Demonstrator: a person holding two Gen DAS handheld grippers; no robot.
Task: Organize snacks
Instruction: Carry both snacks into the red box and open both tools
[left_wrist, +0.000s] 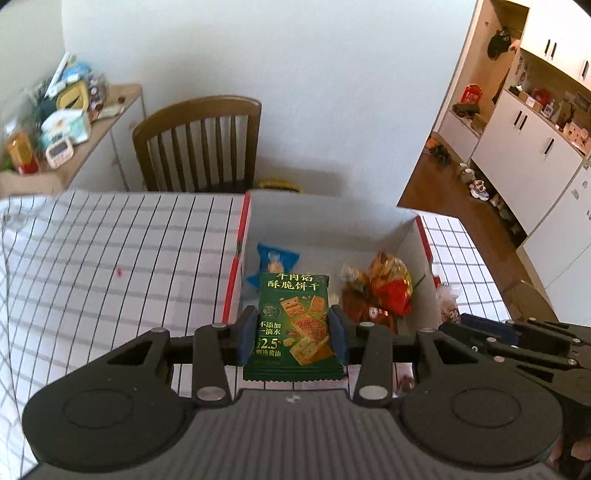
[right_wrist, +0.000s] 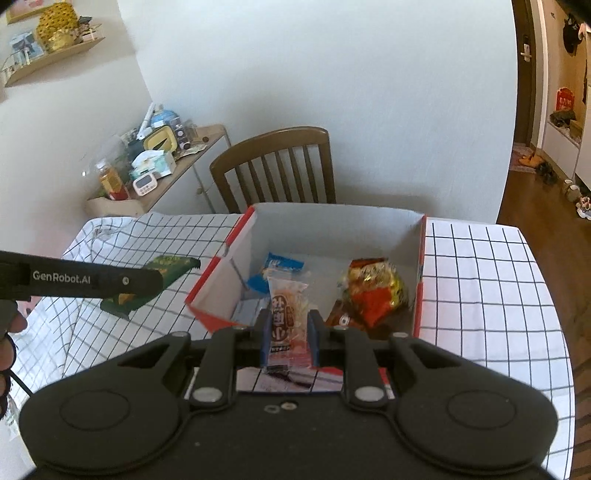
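Note:
My left gripper (left_wrist: 292, 334) is shut on a green cracker packet (left_wrist: 293, 325) and holds it at the near edge of a red and white box (left_wrist: 236, 258); from the right wrist view the packet (right_wrist: 162, 273) hangs left of the box (right_wrist: 221, 262). My right gripper (right_wrist: 288, 338) is shut on a clear pink snack packet (right_wrist: 288, 321) above the box's near edge. Inside the box lie a blue packet (right_wrist: 279, 267) and a red and yellow snack bag (right_wrist: 376, 291). They also show in the left wrist view, blue packet (left_wrist: 275, 258) and red bag (left_wrist: 388, 284).
The box stands on a table with a white checked cloth (right_wrist: 480, 288). A wooden chair (right_wrist: 280, 166) is behind the table. A side cabinet with clutter (right_wrist: 147, 162) stands at the left wall. White cupboards (left_wrist: 517, 147) and a wooden floor lie to the right.

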